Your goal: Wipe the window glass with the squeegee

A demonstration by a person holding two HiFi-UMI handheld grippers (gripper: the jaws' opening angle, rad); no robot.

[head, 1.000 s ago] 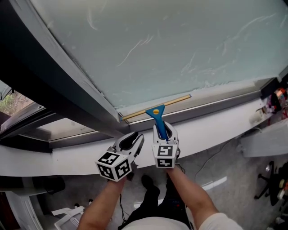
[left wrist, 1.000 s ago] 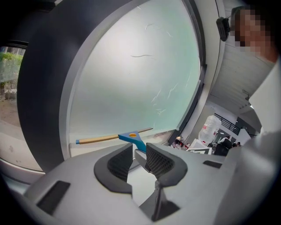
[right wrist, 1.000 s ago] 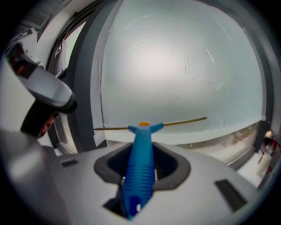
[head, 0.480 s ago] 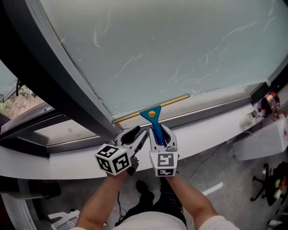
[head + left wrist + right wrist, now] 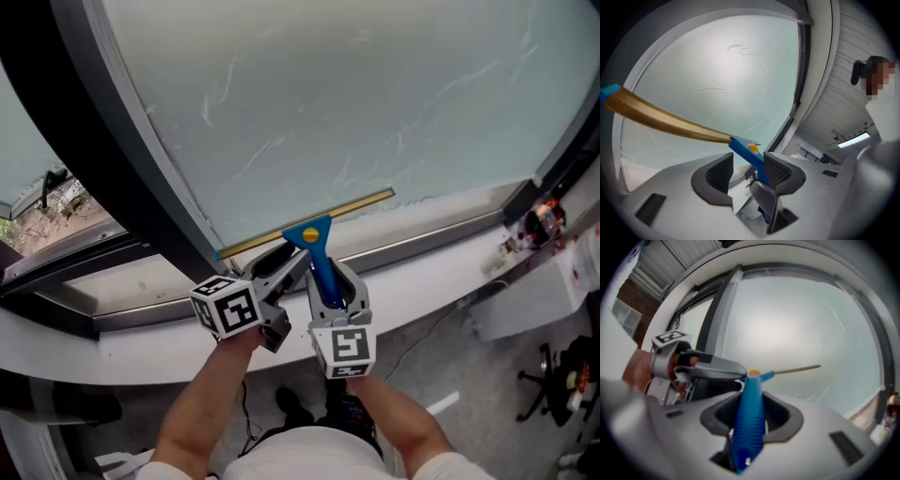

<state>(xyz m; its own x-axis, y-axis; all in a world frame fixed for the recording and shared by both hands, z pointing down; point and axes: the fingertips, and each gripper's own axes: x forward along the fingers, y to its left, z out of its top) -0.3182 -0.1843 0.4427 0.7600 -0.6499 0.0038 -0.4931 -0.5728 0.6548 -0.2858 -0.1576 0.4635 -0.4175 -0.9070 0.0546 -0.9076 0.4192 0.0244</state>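
Squeegee [image 5: 311, 234] lies against the lower glass [image 5: 356, 94], just above the sill [image 5: 427, 267]. Its handle sits in the right gripper [image 5: 328, 274]. Left gripper [image 5: 284, 265] is just left of it. Frame post [image 5: 122, 159] stands further left.

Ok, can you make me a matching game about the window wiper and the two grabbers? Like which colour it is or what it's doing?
Things:
1. squeegee handle
2. squeegee bar
3. left gripper
4. right gripper

Match with:
A. jaws wide apart
B. gold
C. shut on the handle
D. blue

Pairs: 1-D, 2-B, 3-A, 4-C.
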